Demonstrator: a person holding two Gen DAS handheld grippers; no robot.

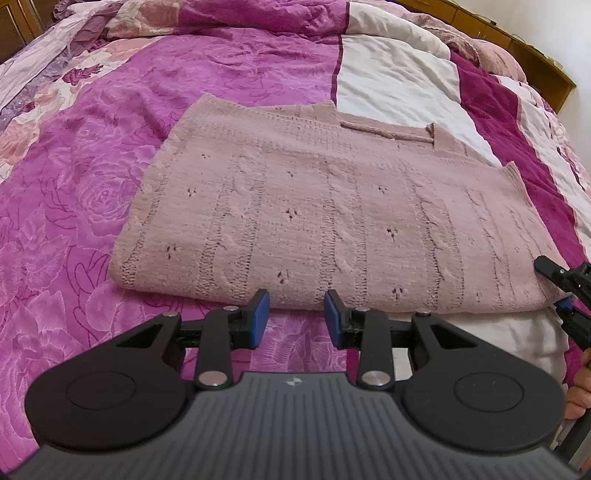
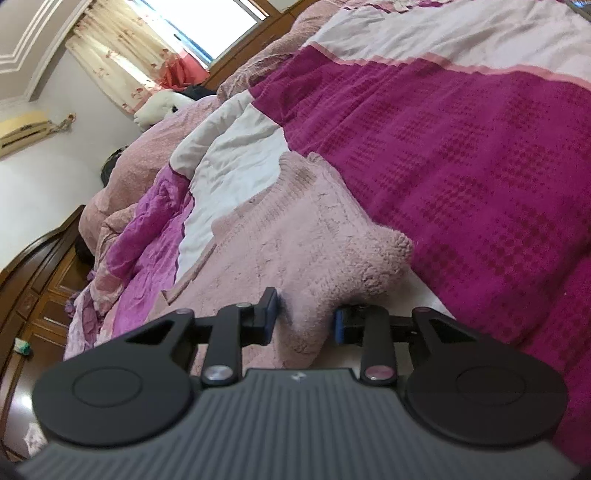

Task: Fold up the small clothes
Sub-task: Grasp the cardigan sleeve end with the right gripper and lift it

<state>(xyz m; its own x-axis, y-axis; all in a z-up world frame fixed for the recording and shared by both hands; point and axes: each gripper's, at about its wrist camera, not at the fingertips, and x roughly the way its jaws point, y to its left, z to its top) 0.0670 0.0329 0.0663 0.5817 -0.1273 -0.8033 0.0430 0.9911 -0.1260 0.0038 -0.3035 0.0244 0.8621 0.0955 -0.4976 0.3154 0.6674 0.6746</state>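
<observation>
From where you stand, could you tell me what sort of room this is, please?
Most likely a bedroom. A bed with a magenta rose-patterned quilt fills both views, a curtained window sits behind it, and dark wooden cabinets line the wall. A pink knitted sweater lies on the bed.

Both cams sit right behind their own fingers, fisheye, so everything bends at the edges. The left wrist one looks down steeply, close over the near folded edge of the dusty-pink cable-knit sweater (image 1: 314,206) on the magenta rose-print quilt (image 1: 74,221). The right wrist one is rolled sideways and lower, nearly touching the sweater's corner, facing the cream curtained window (image 2: 122,70). Both show the sweater and the quilt; the left view catches the right gripper (image 1: 565,295) at its edge.
</observation>
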